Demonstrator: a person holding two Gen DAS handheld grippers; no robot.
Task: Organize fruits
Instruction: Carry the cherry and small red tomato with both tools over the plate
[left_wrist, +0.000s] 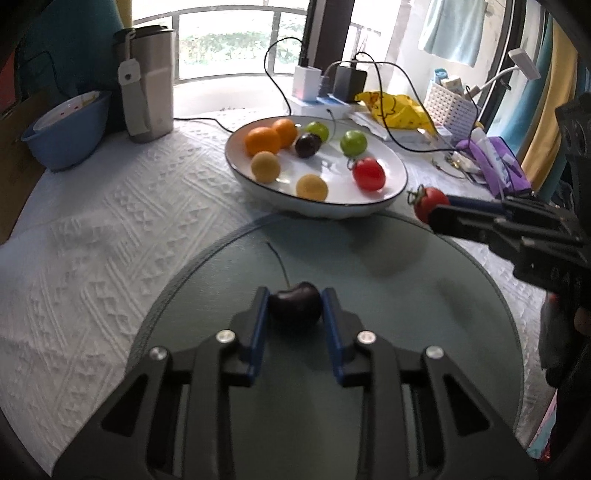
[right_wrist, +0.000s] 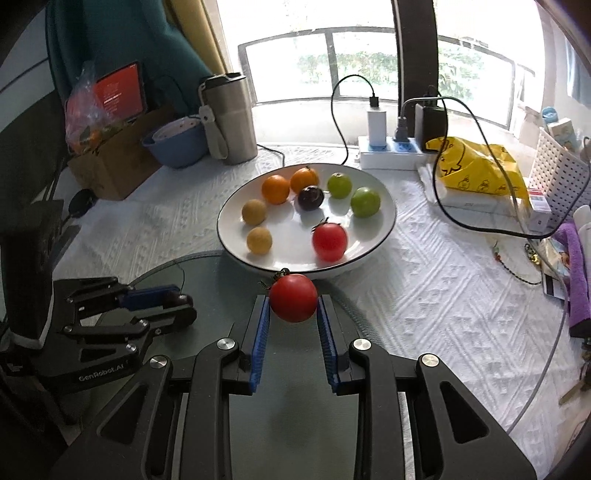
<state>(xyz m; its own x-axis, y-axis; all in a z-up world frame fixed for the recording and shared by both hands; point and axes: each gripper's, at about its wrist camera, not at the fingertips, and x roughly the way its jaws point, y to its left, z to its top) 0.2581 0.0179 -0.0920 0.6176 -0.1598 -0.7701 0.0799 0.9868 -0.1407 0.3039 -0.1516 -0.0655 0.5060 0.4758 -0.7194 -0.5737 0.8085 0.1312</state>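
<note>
Left wrist view is showing the left gripper (left_wrist: 294, 308) closing its blue pads on a dark, round cherry with a long thin stem (left_wrist: 294, 307), which is sitting low over the round grey-green glass tabletop (left_wrist: 388, 266); whether the cherry is resting on the glass or is lifted clear of it cannot be told. Right wrist view is showing the right gripper (right_wrist: 293, 306) clamping a small red tomato with a green calyx (right_wrist: 293, 298) and holding it just short of the near rim of the shallow white plate with a dark rim line (right_wrist: 384, 230).

Progress, as a judgement: the sorting is appearing well advanced. The plate is already carrying two orange citrus fruits (right_wrist: 275, 189), two green round fruits (right_wrist: 365, 201), two yellow-tan round fruits (right_wrist: 259, 240), one dark cherry (right_wrist: 310, 198) and one red tomato (right_wrist: 330, 242), lying in loose pairs by colour.

Remaining work: the held tomato is probably going beside its red match, and the held cherry beside the dark one. No other loose fruit is showing on the white textured cloth (right_wrist: 424, 295).
</note>
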